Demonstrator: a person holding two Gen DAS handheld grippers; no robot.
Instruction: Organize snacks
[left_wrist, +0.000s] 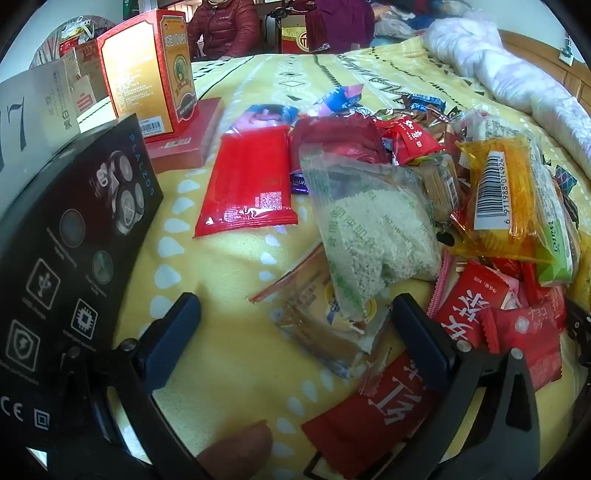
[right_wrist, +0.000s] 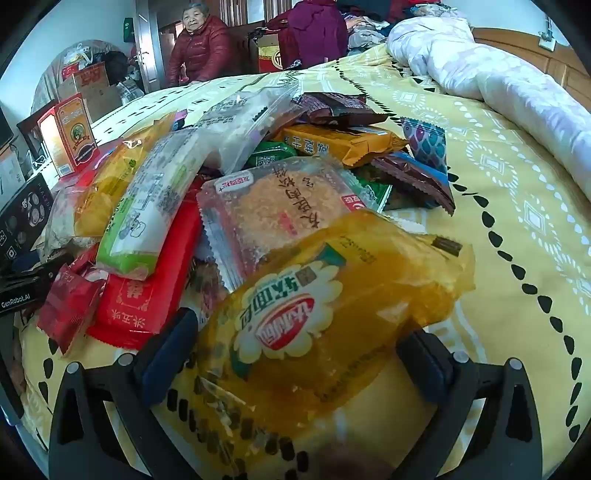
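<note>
**Snacks heaped on the bedspread, both claws spread**

Snacks lie in a loose pile on the yellow bedspread, with boxes standing off to the left.

Left wrist view: the left gripper hangs low with its fingers spread wide, pinching nothing. Between them sits a clear packet, partly under a bag of pale grains. A flat red packet lies apart from the heap, perhaps already sorted. A black box stands close at the left edge.

Right wrist view: the right gripper is also spread, its fingers on either side of a yellow bread packet that rests on the near edge of the pile. The jaws look wider than the packet, so it seems lined up for a grab rather than held.
</note>
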